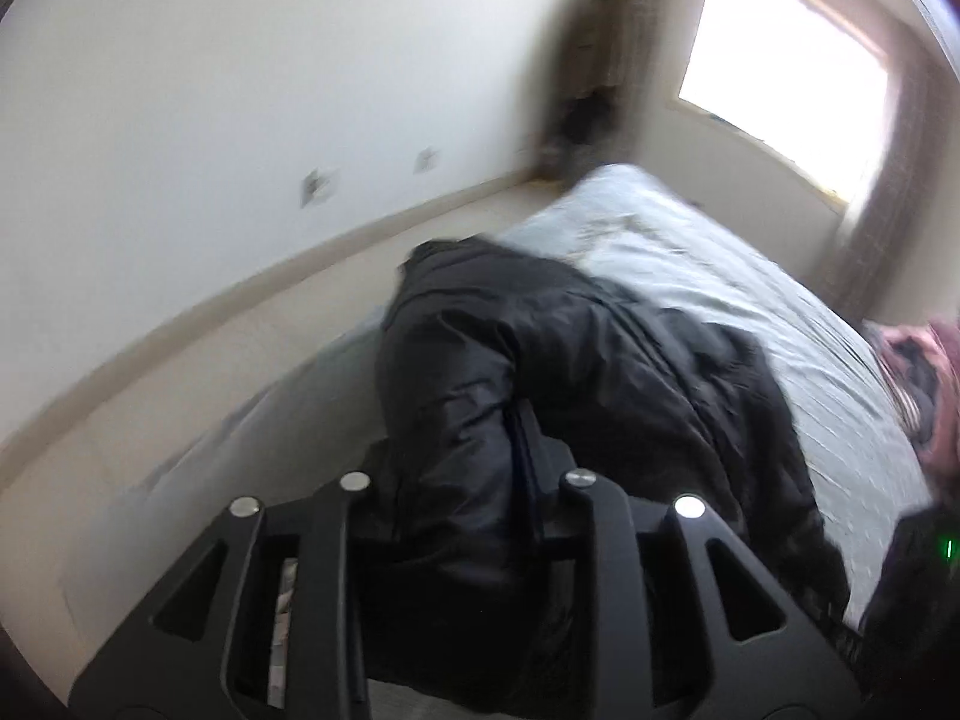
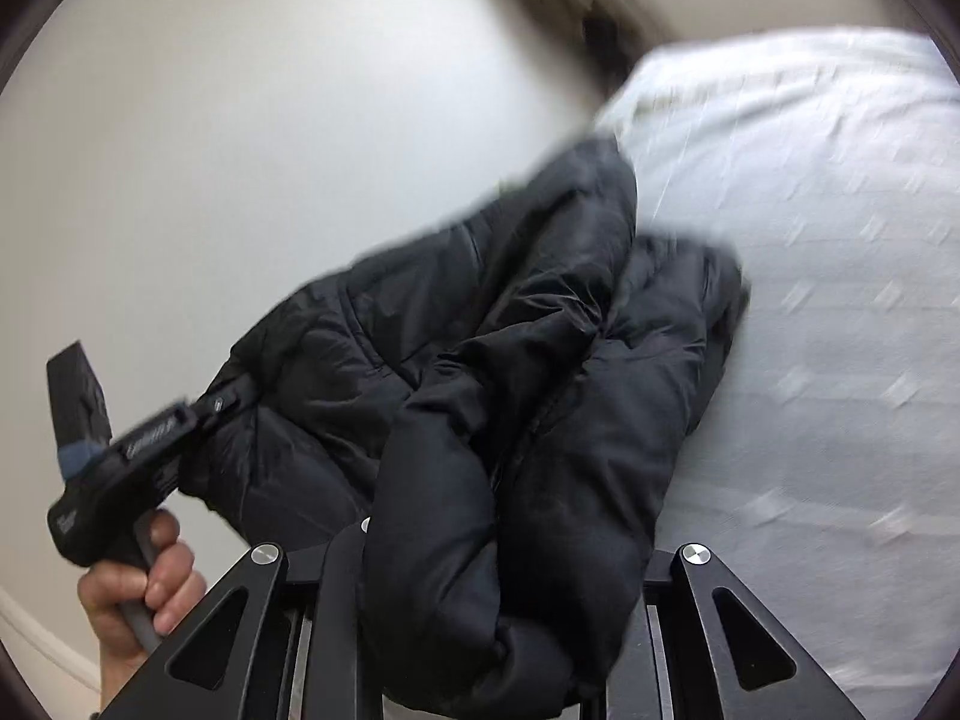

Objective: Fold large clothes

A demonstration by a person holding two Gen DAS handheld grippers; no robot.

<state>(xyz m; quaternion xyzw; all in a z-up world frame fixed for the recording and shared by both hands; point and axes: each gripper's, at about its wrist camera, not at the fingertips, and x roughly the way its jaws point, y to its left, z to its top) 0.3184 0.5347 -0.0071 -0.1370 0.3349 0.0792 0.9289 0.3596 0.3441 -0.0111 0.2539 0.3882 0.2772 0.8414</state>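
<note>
My left gripper [image 1: 462, 492] is clamped on a fold of the black puffy jacket [image 1: 570, 396], the fabric bunched between its fingers near the zipper line. My right gripper [image 2: 498, 546] is also closed on the jacket [image 2: 498, 372], a thick roll of it filling the space between the fingers and hiding their tips. In the right wrist view I can see the left gripper [image 2: 240, 396] gripping the jacket's far edge, with my left hand [image 2: 150, 588] wrapped around its handle. The jacket hangs crumpled between the two grippers, its far end draped over the near corner of the bed [image 1: 750, 276], which has a pale blue sheet. Beyond the bed are a white wall [image 1: 240, 90], a bright window [image 1: 780, 60], and some pink and dark clothes [image 1: 924, 384] at the bed's right edge, all blurred.
</note>
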